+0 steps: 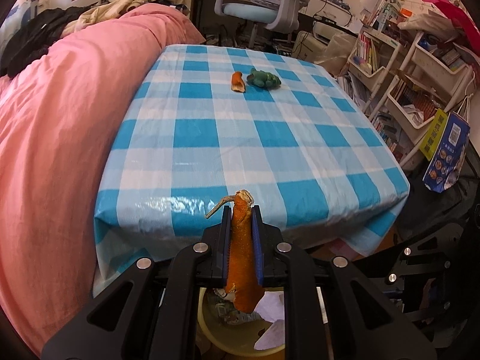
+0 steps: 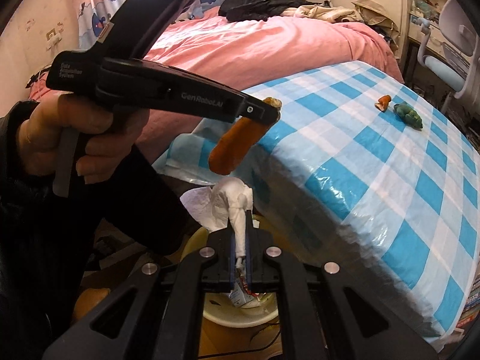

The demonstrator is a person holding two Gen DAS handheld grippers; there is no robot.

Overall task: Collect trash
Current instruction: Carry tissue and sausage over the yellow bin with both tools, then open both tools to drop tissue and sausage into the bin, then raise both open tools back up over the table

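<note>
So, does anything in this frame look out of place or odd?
One thing: a green toy lies on the table beside a leftover peel; it does not look like trash. Both tools hold their items over the bin normally.

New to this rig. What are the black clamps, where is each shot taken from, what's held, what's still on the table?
No robot: a person holds two trigger-operated clamps, each with a fisheye camera looking along its fingers. The left view shows the left gripper shut on an orange peel. The right view shows the right gripper shut on a white tissue, with the left hand also visible. Both hang over a yellowish bin. On the checked tablecloth lie a second peel piece and a green wad.
</note>
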